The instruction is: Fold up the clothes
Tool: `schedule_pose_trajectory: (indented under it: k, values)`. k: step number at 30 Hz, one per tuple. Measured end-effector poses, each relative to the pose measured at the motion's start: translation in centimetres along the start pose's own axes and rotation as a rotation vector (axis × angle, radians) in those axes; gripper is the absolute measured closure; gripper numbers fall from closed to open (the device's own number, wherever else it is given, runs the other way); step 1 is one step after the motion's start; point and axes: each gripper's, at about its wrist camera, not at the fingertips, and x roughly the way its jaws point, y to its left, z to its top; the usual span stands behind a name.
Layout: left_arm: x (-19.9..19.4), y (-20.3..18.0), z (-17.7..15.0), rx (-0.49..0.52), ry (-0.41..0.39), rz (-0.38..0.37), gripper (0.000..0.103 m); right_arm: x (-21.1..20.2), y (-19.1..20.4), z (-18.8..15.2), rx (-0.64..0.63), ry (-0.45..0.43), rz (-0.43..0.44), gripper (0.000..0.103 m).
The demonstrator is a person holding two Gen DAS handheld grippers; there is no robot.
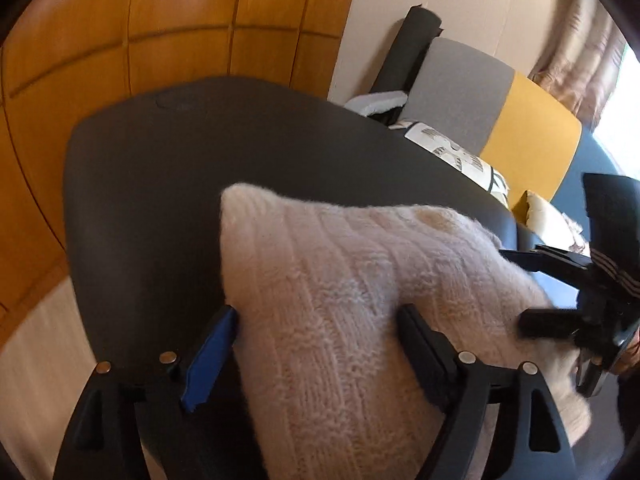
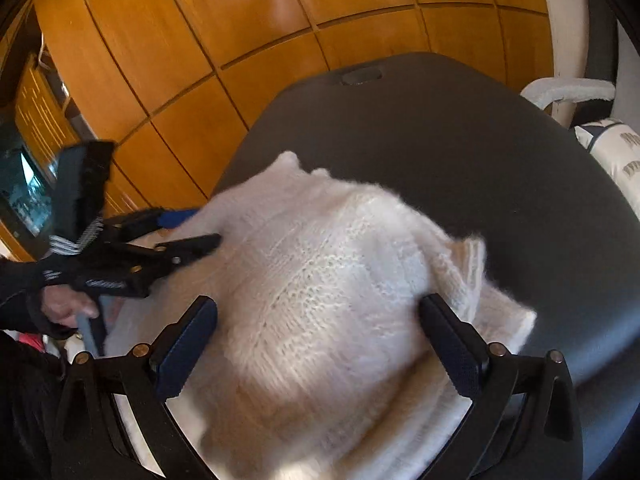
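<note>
A cream knitted sweater (image 1: 340,280) lies folded in a thick bundle on the dark grey table (image 1: 160,184). My left gripper (image 1: 320,320) is open, its blue-padded finger at the bundle's left edge and the other finger resting on the knit. The right gripper (image 1: 514,286) comes in from the right over the sweater's far side. In the right wrist view the sweater (image 2: 328,280) fills the middle, and my right gripper (image 2: 320,316) stands wide open straddling it. The left gripper (image 2: 204,226) reaches in from the left, its tips at the sweater's edge.
A wooden panelled wall (image 1: 180,20) rises behind the table. A grey chair back (image 1: 460,84) and a yellow one (image 1: 532,136) stand at the far right, with a patterned cushion (image 1: 452,152) below them. A person's hand (image 2: 60,308) holds the left gripper.
</note>
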Motion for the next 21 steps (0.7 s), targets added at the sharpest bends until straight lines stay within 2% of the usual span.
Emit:
schedule_pose_trajectory:
  k: [2,3,6,8,9,12,14,16,21]
  values:
    - [-1.1,-0.7,0.3,0.035,-0.007,0.011,0.030,-2.9,0.4,-0.6,0.004,-0.049,-0.029,0.000]
    - [-1.9,-1.1,0.3,0.055,-0.026,0.018,0.035,-3.8,1.3,-1.0,-0.047,-0.052,-0.062,0.000]
    - [-4.9,-1.9,-0.8,0.068,-0.125,0.019,0.036,-6.5,4.3,-2.4,-0.200,-0.060,-0.159,0.000]
    - [-6.0,-2.0,-2.5,0.049,-0.152,-0.005,0.036,-5.7,6.3,-3.5,-0.274,0.010,-0.271,0.000]
    - [-6.1,-2.0,-3.7,0.044,-0.164,-0.013,0.036,-4.7,6.5,-4.5,-0.256,0.058,-0.316,0.000]
    - [-5.5,-2.5,-6.4,0.114,-0.184,-0.027,0.035,-1.4,6.9,-7.8,-0.178,0.195,-0.428,0.000]
    - [-5.1,-2.4,-7.0,0.196,-0.197,-0.006,0.034,-1.0,7.4,-8.9,-0.081,0.142,-0.421,0.001]
    - [-5.1,-1.3,-6.7,0.195,-0.182,-0.033,0.034,-0.6,7.5,-9.2,0.027,0.114,-0.450,0.001]
    - [-5.4,0.9,-6.4,0.156,-0.138,-0.055,0.033,0.3,7.6,-7.8,0.048,0.111,-0.452,0.000]
